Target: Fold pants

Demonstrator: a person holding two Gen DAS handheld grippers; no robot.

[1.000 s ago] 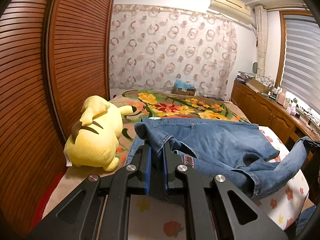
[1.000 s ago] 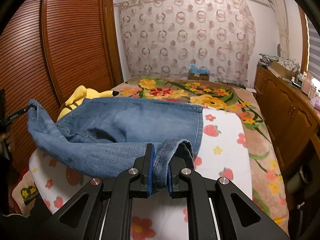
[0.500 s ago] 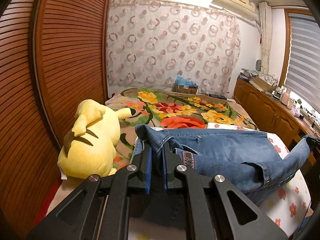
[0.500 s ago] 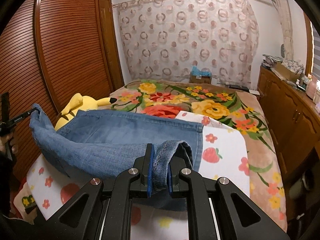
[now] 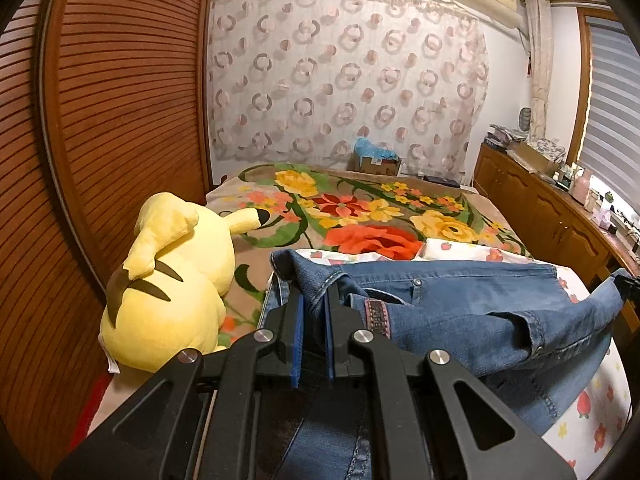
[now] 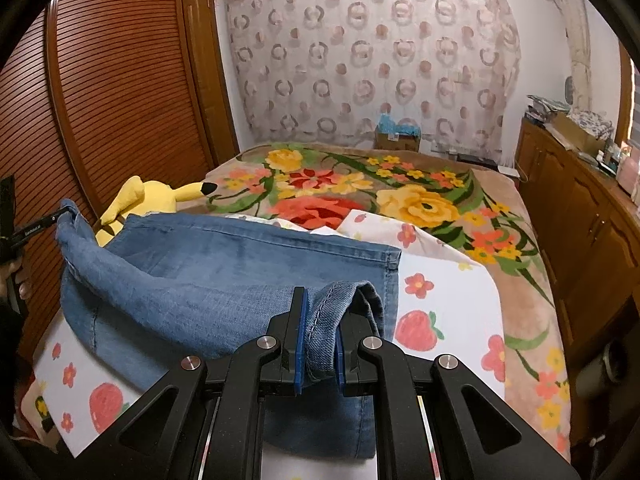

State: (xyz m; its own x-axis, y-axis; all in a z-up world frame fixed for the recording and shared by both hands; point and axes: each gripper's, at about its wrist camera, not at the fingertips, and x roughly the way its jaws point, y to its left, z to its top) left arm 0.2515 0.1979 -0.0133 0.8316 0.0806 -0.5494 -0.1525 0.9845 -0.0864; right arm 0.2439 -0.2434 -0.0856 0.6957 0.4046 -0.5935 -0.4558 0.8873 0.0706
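The blue denim pants (image 5: 460, 300) hang low in the middle of the frame over the white strawberry-print sheet (image 6: 440, 292), one end in each gripper. The left gripper (image 5: 312, 320) pinches the waist and the right gripper (image 6: 318, 340) pinches a leg hem. A weak pinch could let the heavy cloth slip out and bunch up. The writing on the brown waist patch (image 5: 376, 316) is too blurry to read. A yellow plush toy (image 5: 172, 288) sits at the left.

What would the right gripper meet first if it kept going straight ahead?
Probably the jeans it already grips: the right gripper points down at the denim spread on the bed. Depth is unclear.
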